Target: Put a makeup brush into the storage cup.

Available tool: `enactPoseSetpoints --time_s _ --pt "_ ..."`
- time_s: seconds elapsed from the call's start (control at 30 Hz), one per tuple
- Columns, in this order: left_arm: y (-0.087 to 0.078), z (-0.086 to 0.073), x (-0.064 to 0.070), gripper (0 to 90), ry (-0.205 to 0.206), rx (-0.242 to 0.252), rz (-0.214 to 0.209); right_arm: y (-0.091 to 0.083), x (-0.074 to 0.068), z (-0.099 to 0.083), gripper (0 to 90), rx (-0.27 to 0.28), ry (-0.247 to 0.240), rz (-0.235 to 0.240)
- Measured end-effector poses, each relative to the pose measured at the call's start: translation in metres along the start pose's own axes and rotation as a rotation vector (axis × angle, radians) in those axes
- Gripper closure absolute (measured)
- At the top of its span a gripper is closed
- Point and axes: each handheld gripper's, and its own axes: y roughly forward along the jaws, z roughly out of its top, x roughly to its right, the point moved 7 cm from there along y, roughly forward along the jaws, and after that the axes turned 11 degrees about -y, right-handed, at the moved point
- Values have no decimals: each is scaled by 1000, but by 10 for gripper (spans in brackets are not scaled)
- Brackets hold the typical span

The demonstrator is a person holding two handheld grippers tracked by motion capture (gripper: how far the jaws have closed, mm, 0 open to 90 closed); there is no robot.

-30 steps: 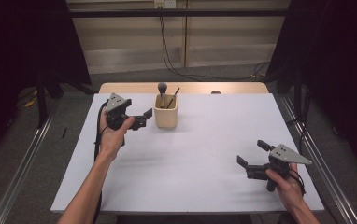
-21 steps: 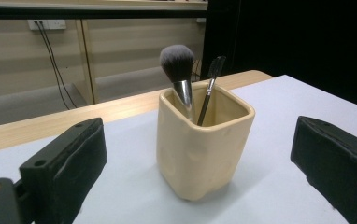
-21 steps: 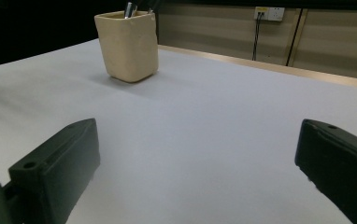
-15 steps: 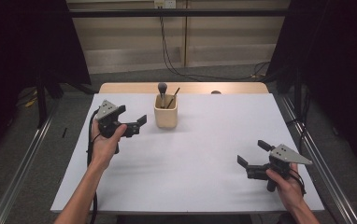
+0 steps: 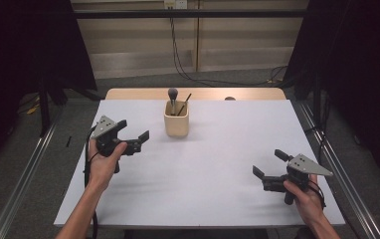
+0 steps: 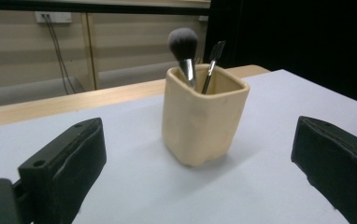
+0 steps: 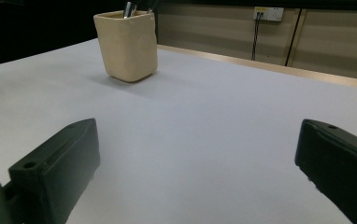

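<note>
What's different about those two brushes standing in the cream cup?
The round brush has a full, fluffy grey head; the flat brush has a thin, narrow dark tip. The round brush rises higher above the rim and has a shiny metal collar, while the flat brush sits lower on a slim dark handle. The flat brush leans more. Both stand head-up inside the cup, near its far side in the left gripper view.

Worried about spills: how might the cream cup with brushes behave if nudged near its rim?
The cup looks tall for its rounded base, so a high push might tip it. The brushes lean loosely inside and would probably shift. Its smooth walls may slip.
</note>
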Motion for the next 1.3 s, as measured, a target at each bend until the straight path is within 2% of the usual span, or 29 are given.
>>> enactPoseSetpoints --time_s 0.13,0.27,0.33,0.63,0.83,0.93,0.97,1.03,1.1,1.17,1.3 --pt "-8 -3 0 33 9 2 3 1 0 -1 0 -3 1 0" --pt "-19 -6 2 39 30 3 -15 1 -2 -1 0 -7 -5 5" --pt "-22 -8 2 39 28 6 -18 0 -2 -1 0 -8 -4 1" --pt "-42 -22 -2 39 40 31 16 -2 1 -1 0 -5 1 -10" --pt "-55 -30 -1 39 32 42 27 -4 1 0 0 1 10 -12" --pt "-61 -38 0 39 35 22 31 -4 2 -1 0 -3 8 -15" --pt "-63 -41 -1 39 31 21 37 -5 2 -1 0 -3 5 -13" --pt "-66 -45 -1 38 -4 12 30 -5 1 -1 0 -2 4 -11" --pt "-72 -47 0 38 24 16 48 -6 3 0 0 5 13 -19" --pt "-75 -50 0 38 19 -2 46 -6 3 0 0 9 22 -19" --pt "-84 -54 3 38 12 17 50 -6 1 -1 0 0 11 -11"
